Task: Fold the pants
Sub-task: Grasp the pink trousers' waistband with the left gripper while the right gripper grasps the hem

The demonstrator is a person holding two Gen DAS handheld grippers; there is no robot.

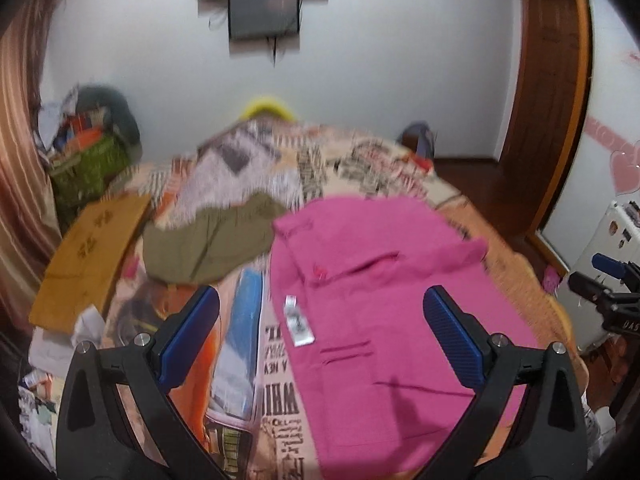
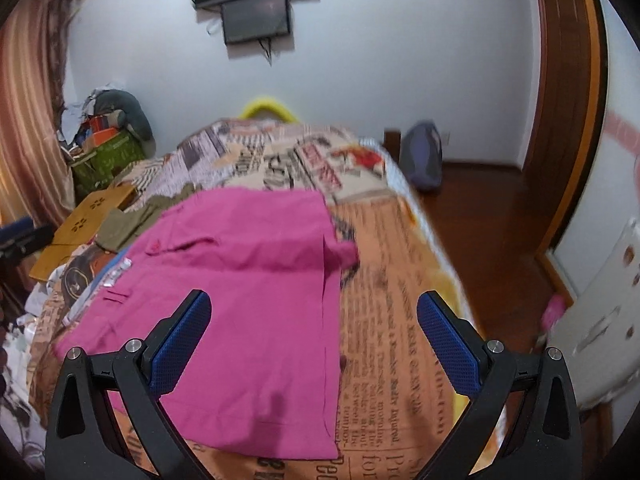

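Note:
Pink pants [image 1: 384, 304] lie spread flat on the bed, inside out with a white care label [image 1: 297, 322] showing; they also show in the right wrist view [image 2: 248, 280]. My left gripper [image 1: 320, 312] is open and empty, held above the pants' left part. My right gripper [image 2: 314, 316] is open and empty, above the pants' right edge. The right gripper also shows at the far right of the left wrist view [image 1: 608, 280].
An olive garment [image 1: 212, 240] lies bunched beyond the pants on the newspaper-print bedspread [image 2: 384, 280]. A cardboard box [image 1: 88, 256] leans at the bed's left edge, a green basket [image 1: 88, 168] of clutter behind it. Wooden floor [image 2: 488, 216] lies to the right.

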